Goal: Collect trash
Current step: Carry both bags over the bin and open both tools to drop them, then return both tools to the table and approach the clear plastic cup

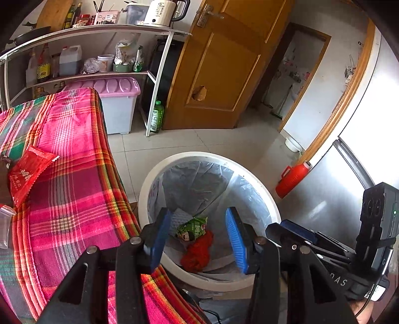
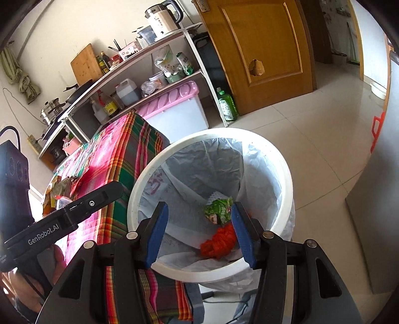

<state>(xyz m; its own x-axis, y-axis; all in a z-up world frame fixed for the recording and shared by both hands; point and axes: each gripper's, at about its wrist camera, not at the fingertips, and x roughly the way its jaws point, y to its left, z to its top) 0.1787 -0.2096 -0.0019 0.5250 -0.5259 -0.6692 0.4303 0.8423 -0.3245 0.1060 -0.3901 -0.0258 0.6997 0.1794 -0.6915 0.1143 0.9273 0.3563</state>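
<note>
The bin's (image 1: 259, 192) mouth looks unobstructed; the cloth-covered table (image 1: 74, 174) crowds its left rim.

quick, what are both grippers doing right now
left gripper: open, empty, over the bin
right gripper: open, empty, over the bin

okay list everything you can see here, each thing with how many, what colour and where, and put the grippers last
Bin: one, white, clear liner, on floor beside table.
Snack wrapper: one, green, inside bin.
Crumpled trash: one, red-orange, inside bin.
Packet: one, red, on tablecloth.
Tablecloth: one, pink plaid, over table.
Storage box: one, pink lid, under shelf.
Bottle: one, green, on floor by door.
Kettle: one, cream, top shelf.
Thermos: one, red, floor.
Left gripper: jaws open, over bin.
Right gripper: jaws open, over bin.
</note>
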